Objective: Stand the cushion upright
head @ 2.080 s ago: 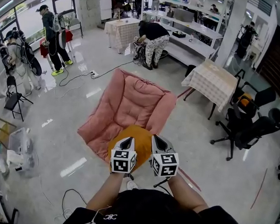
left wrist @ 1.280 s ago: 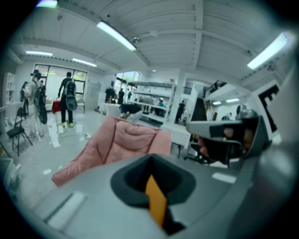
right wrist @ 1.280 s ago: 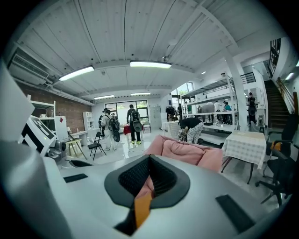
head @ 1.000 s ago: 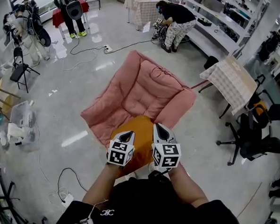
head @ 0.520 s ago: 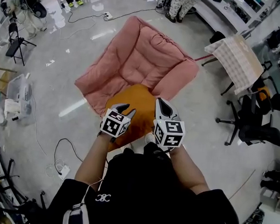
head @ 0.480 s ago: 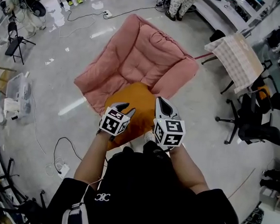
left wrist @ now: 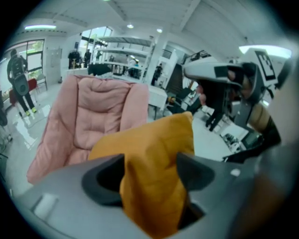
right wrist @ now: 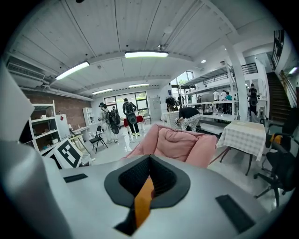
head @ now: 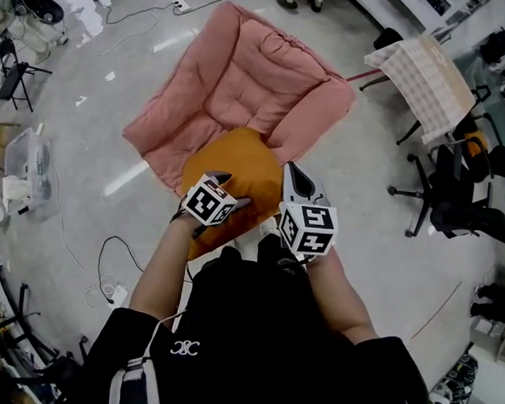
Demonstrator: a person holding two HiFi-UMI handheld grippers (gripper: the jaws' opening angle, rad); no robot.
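In the lower middle of the head view, right in front of the person, the orange cushion [head: 229,166] sits at the near end of a big pink floor chair [head: 243,72], its far edge against the chair's seat and its near edge up between the two grippers. From the left gripper view the cushion [left wrist: 154,149] rises with one corner pointing up, in front of the pink chair's [left wrist: 91,116] padded back; whether it stands truly upright I cannot tell.

The left gripper [head: 230,189] comes in on the cushion's near left side. Its jaws are opening: in its own view the left gripper [left wrist: 149,175] has them spread wide, with a bulge of orange fabric between them. The right gripper [head: 295,181] is at the cushion's near right edge, and in its view the right gripper [right wrist: 148,179] has its jaws clenched on a thin fold of the cushion [right wrist: 143,205], a narrow orange strip pinched in the slot. The pink chair [right wrist: 182,144] shows just beyond.

Further out lies a glossy grey floor [head: 376,273]. A desk draped in a checked cloth [head: 427,71] stands at the upper right, black office chairs [head: 456,214] sit at the right edge, and a loose cable [head: 104,260] curls at the lower left.
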